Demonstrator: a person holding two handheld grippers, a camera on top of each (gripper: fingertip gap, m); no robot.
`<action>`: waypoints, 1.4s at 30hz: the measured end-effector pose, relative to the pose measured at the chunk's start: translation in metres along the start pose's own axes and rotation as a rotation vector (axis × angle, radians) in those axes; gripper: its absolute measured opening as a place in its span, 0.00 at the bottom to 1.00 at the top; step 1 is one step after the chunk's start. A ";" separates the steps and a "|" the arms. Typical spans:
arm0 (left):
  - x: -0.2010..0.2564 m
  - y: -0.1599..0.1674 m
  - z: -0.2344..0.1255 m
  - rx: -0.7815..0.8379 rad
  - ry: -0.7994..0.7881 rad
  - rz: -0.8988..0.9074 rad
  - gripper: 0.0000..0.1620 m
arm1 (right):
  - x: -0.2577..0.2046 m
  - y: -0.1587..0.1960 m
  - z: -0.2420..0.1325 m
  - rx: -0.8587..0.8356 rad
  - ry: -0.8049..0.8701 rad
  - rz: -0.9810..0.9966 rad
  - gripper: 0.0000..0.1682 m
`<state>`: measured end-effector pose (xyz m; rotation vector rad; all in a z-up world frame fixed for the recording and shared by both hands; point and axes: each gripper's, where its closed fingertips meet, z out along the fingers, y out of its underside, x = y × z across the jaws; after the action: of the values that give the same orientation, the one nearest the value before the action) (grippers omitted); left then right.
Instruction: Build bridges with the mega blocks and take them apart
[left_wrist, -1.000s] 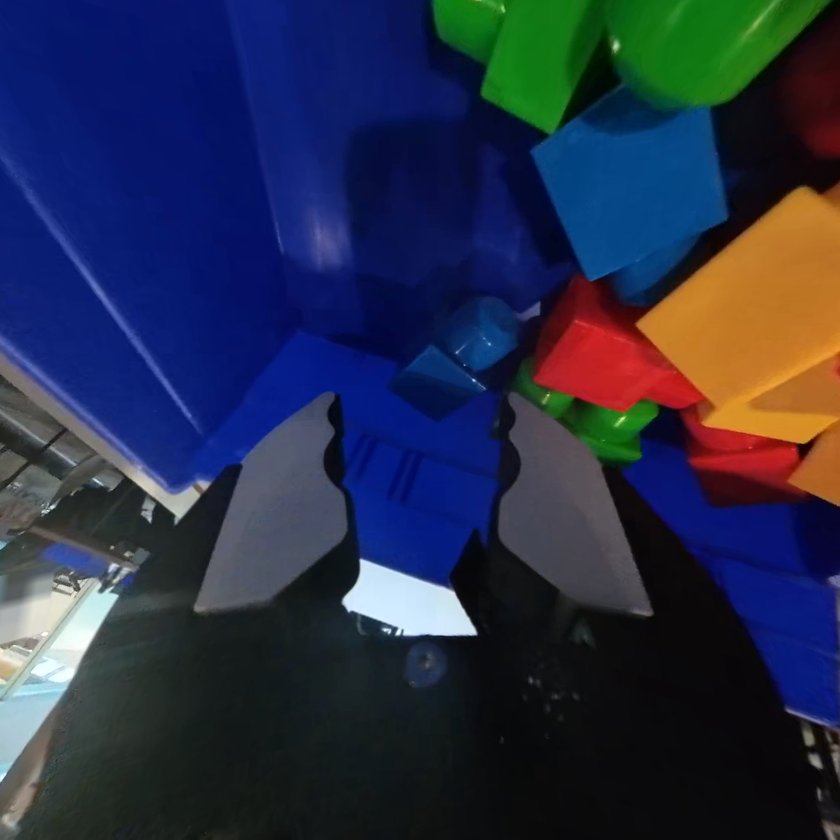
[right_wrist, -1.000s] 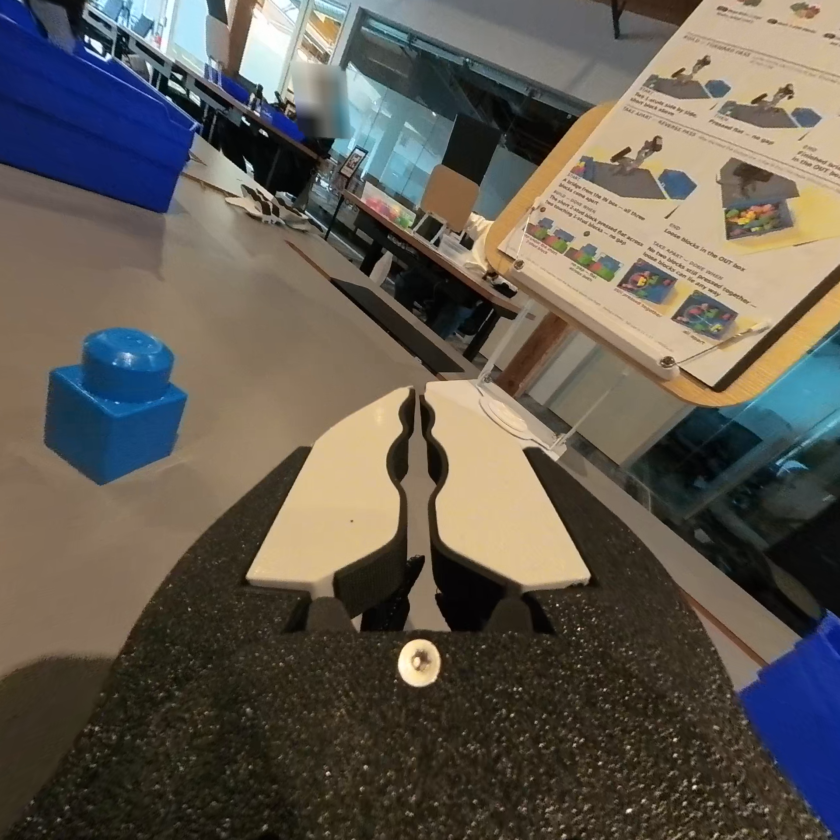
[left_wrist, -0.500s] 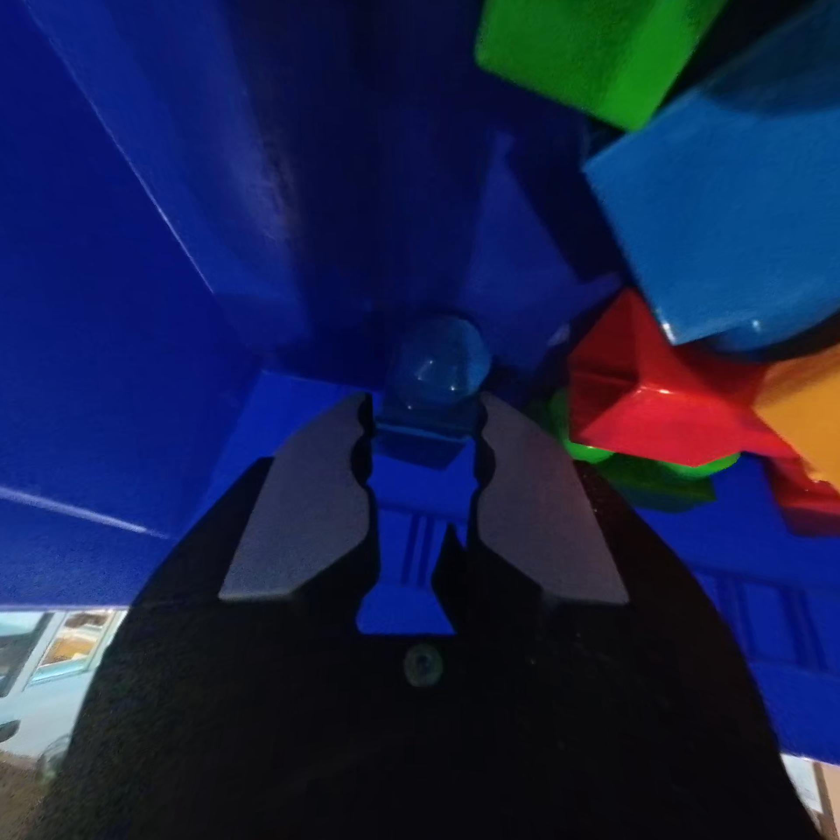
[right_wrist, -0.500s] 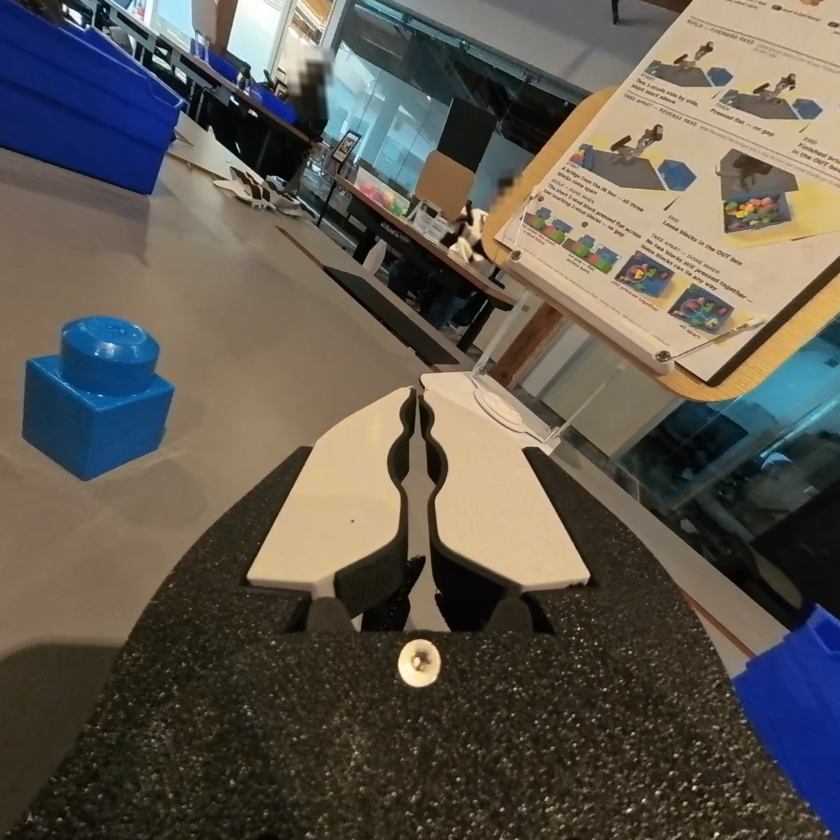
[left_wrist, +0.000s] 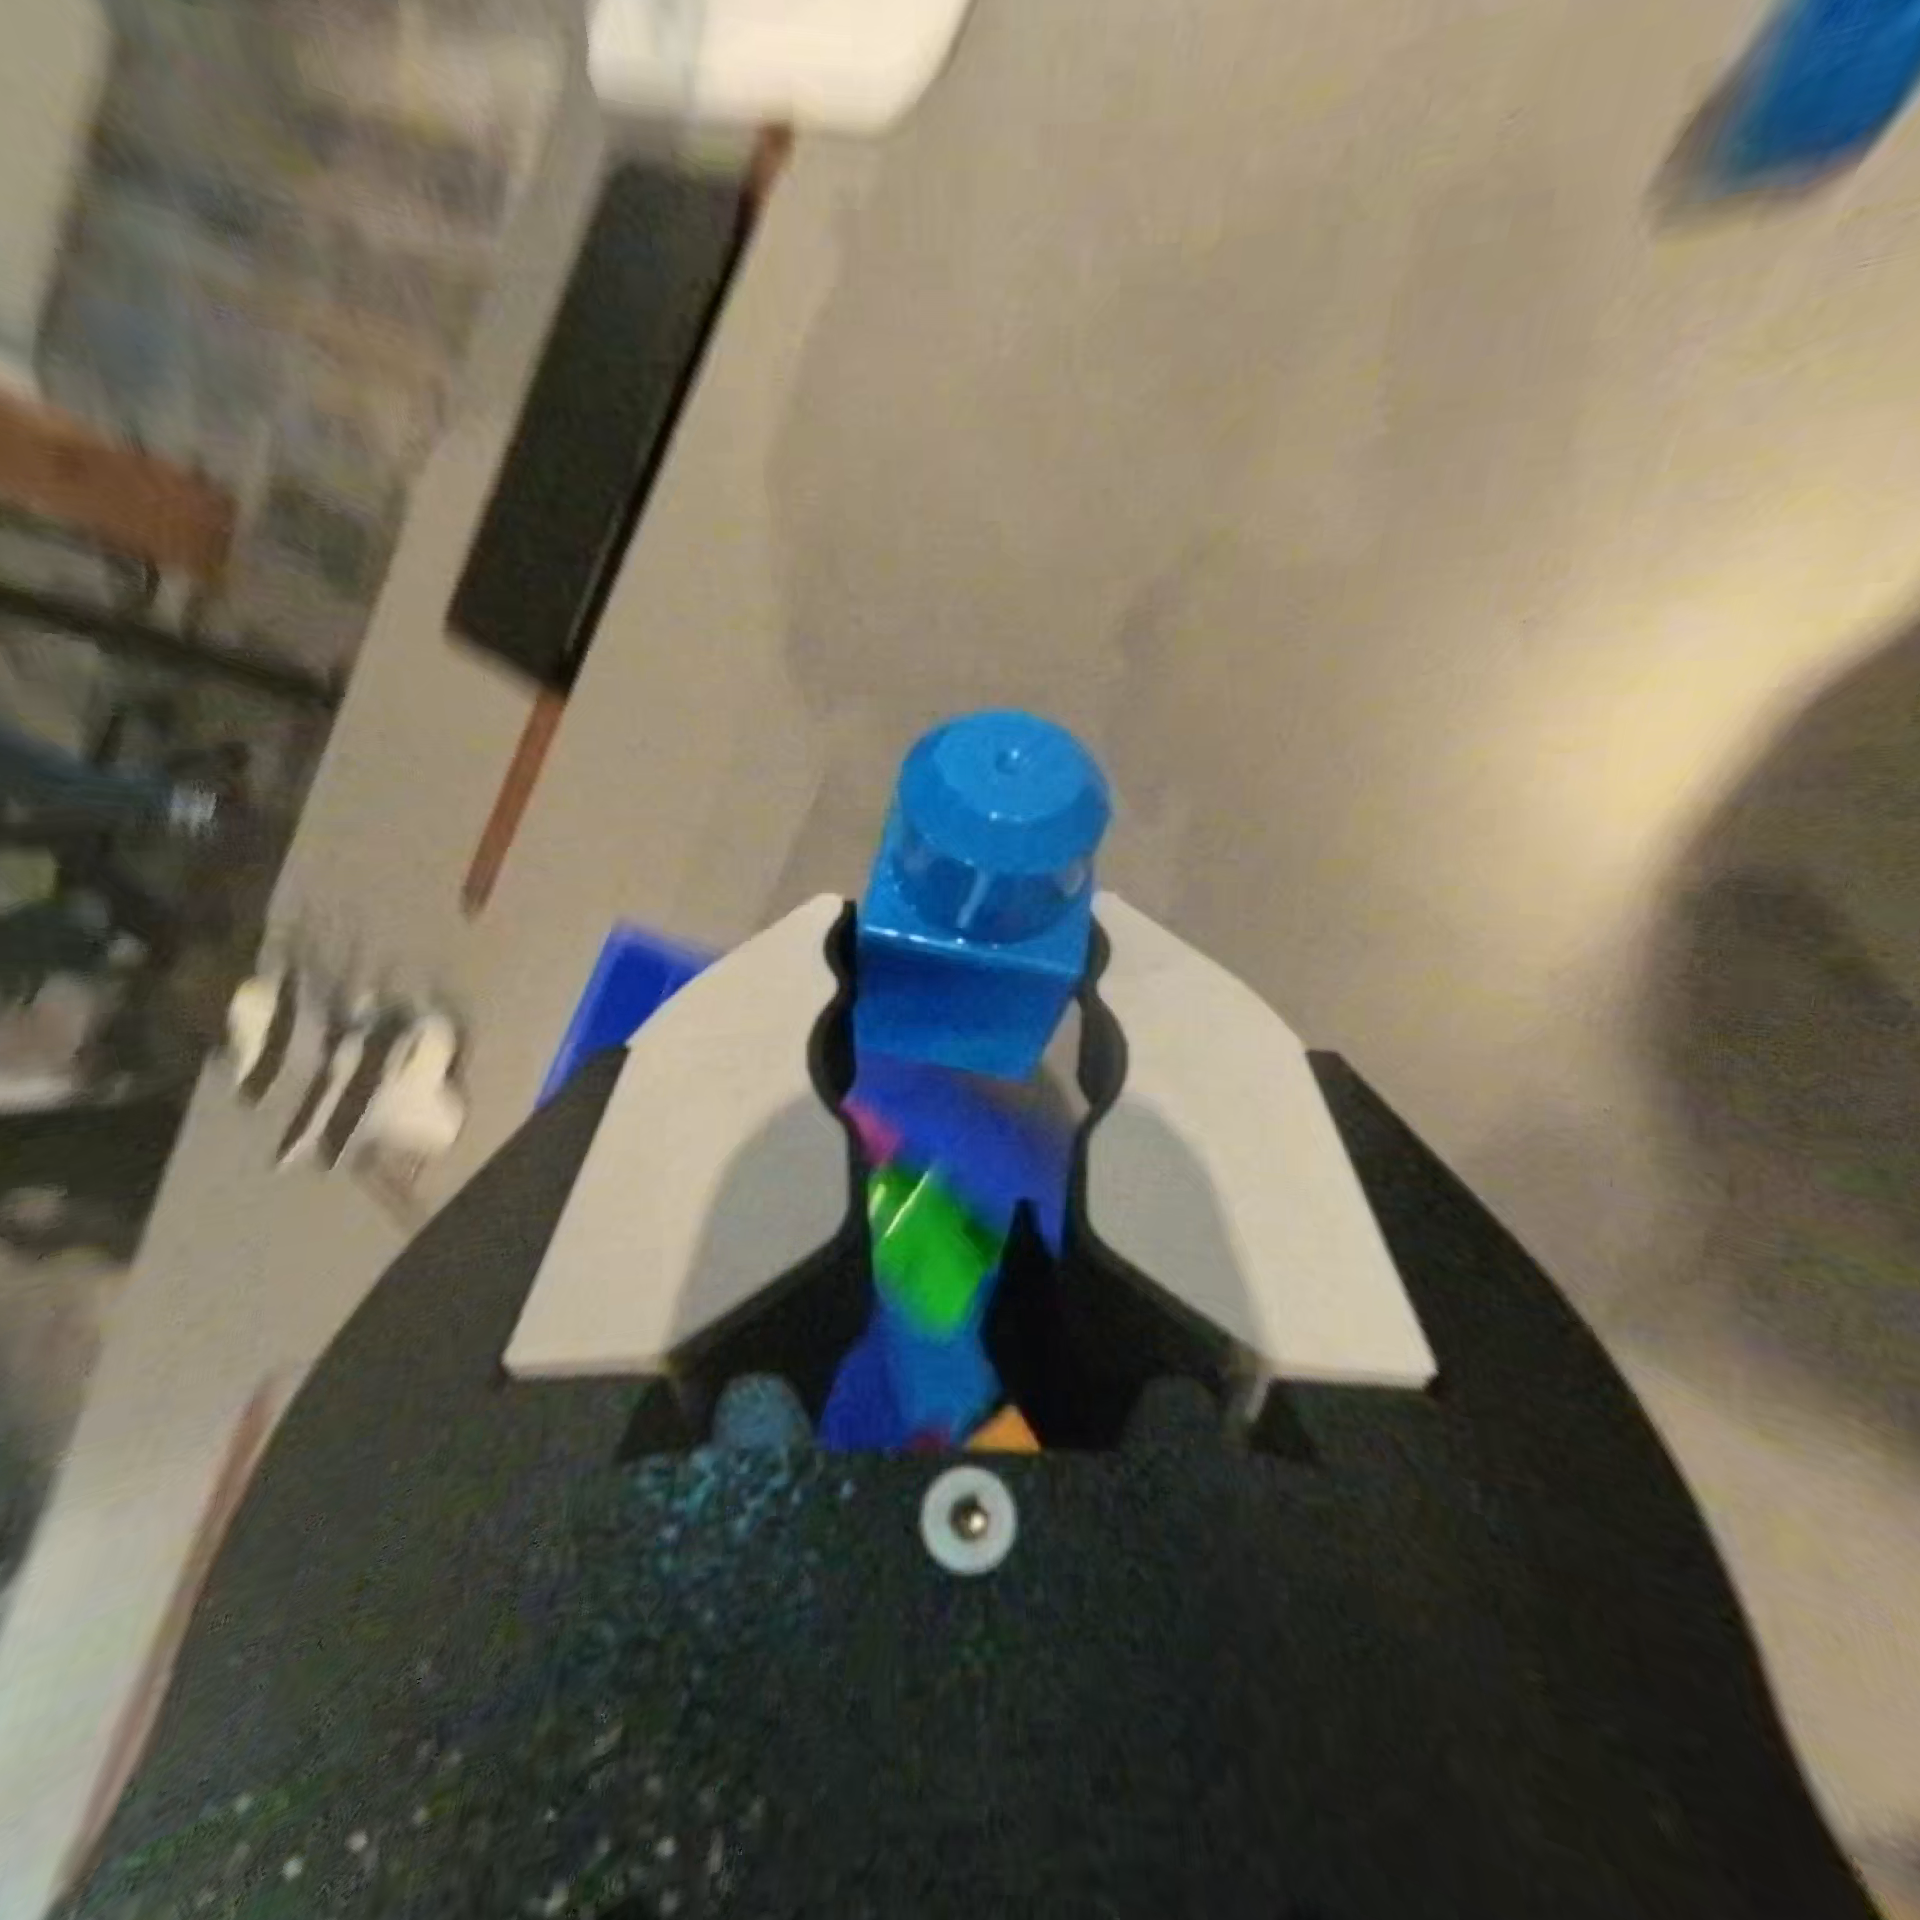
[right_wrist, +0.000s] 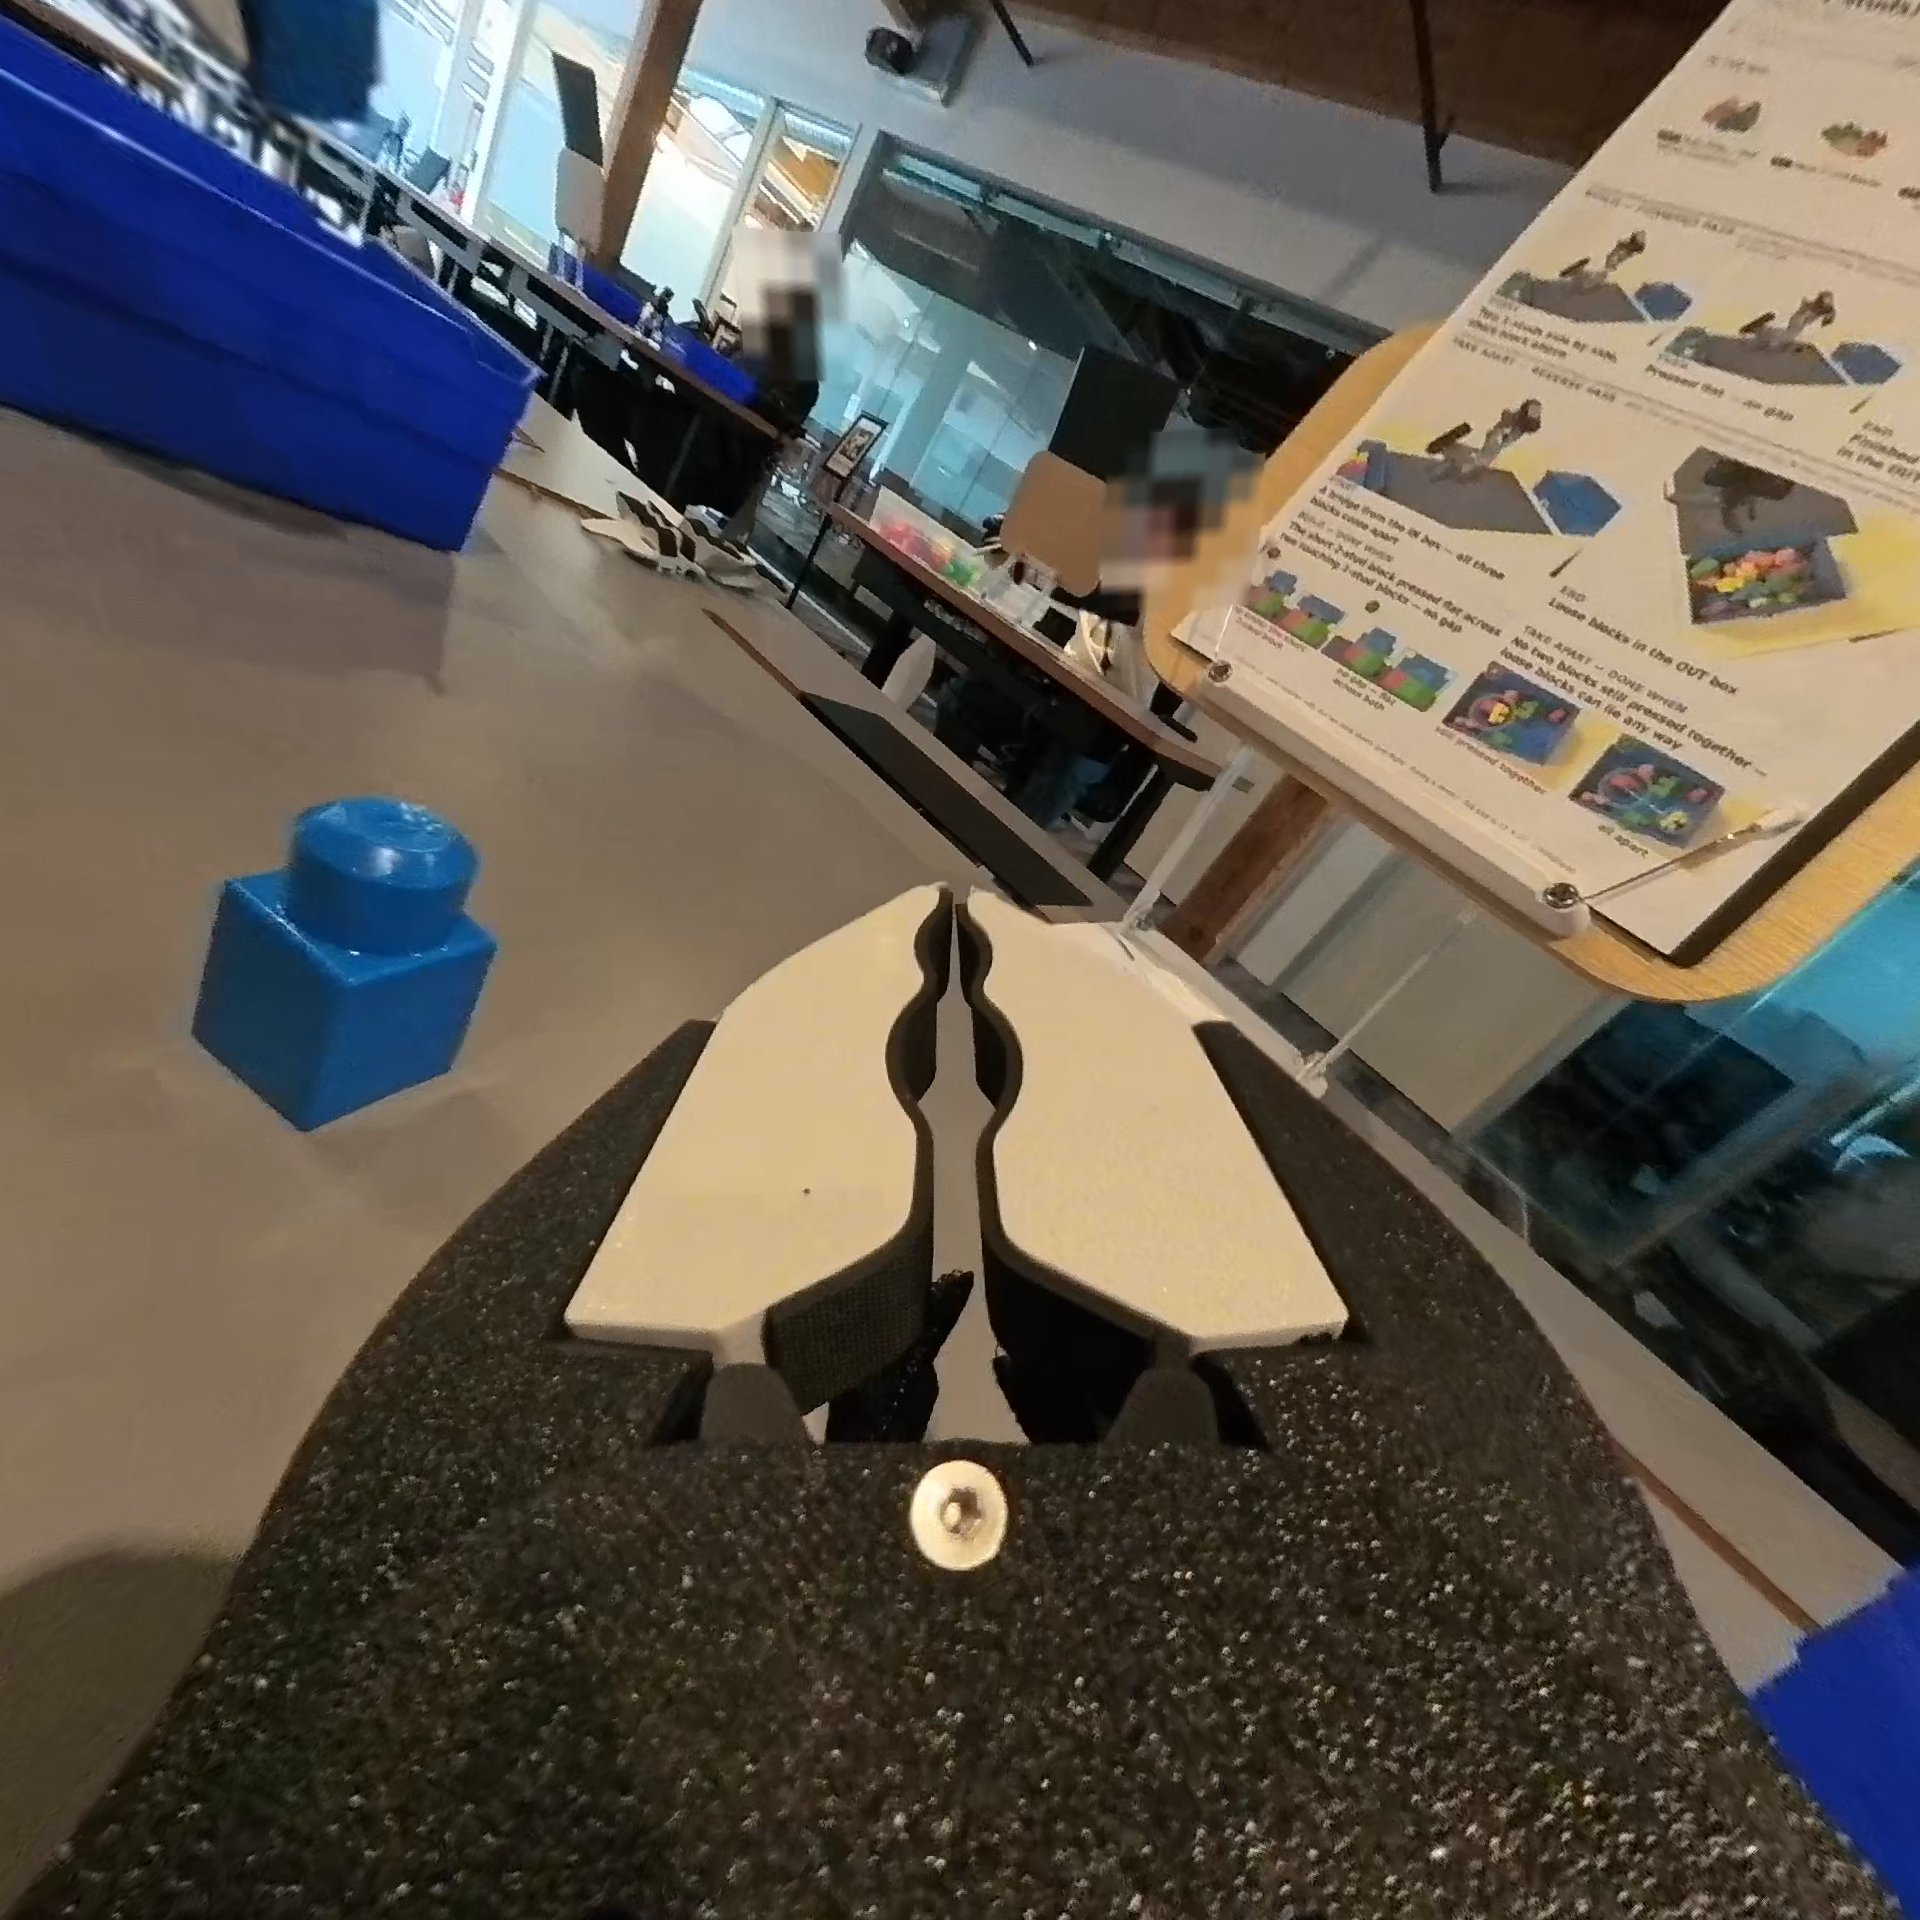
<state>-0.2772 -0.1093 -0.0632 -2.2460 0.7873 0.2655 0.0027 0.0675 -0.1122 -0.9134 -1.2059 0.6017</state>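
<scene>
One blue block (left_wrist: 971, 940) between left tongs (left_wrist: 971, 966)

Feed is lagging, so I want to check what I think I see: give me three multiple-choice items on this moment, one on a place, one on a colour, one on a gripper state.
1. Where is the loose single-stud block in the right wrist view?
A. on the grey table
B. in the blue bin
C. between the right fingers

2. What colour is the block in the left gripper?
A. red
B. blue
C. green

3. How is the right gripper?
A. open wide
B. shut on a block
C. shut, holding nothing

Answers:
1 A, it stands on the table.
2 B, blue body and stud.
3 C, its fingertips nearly meet with nothing between.
</scene>
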 end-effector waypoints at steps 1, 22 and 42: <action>0.019 -0.026 0.005 0.073 0.006 -0.009 0.24 | -0.001 -0.001 -0.001 0.008 -0.007 -0.002 0.00; 0.183 -0.088 0.156 0.121 0.238 -0.480 0.24 | 0.004 -0.011 -0.015 0.059 -0.012 0.055 0.00; 0.197 -0.082 0.143 0.180 0.297 -0.388 0.48 | -0.006 -0.012 -0.013 0.064 -0.066 0.043 0.00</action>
<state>-0.0647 -0.0549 -0.1972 -2.2343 0.4828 -0.3173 0.0131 0.0530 -0.1064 -0.8728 -1.2212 0.7061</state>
